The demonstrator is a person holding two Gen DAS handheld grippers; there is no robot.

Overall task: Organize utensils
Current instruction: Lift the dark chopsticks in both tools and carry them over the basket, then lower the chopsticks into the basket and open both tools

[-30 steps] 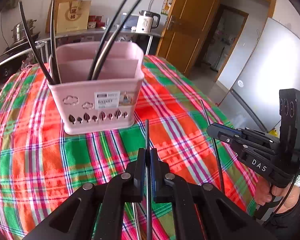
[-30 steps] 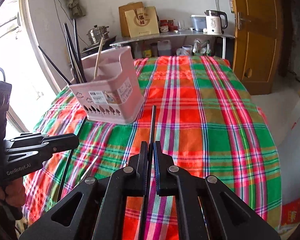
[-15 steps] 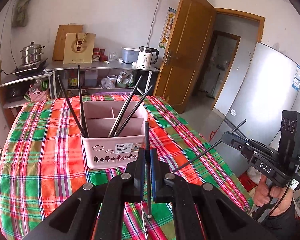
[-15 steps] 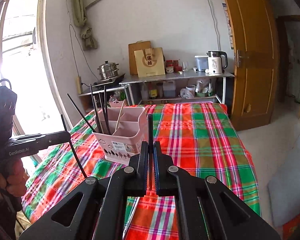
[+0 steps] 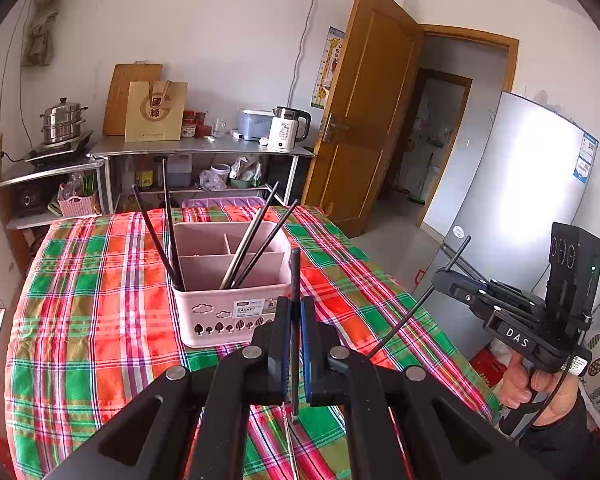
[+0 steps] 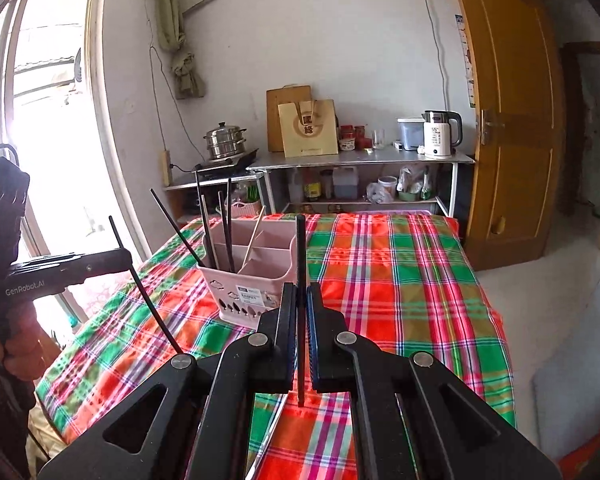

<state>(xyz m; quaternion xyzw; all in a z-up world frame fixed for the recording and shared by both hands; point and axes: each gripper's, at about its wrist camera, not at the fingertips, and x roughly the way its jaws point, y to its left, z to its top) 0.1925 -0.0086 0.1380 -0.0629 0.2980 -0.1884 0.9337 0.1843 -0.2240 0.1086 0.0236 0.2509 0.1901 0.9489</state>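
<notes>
Jaws clamping chopsticks; basket [image 5: 236, 312] chopstick-filled.

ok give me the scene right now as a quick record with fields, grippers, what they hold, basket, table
left hand-held gripper: shut on a black chopstick, held roughly upright
right hand-held gripper: shut on another black chopstick, also roughly upright
position: both raised above the table, short of the basket
pink utensil basket: upright on the table, divided into compartments
basket contents: several black chopsticks leaning inside, plus one light wooden stick
table: covered by a red and green plaid cloth
</notes>
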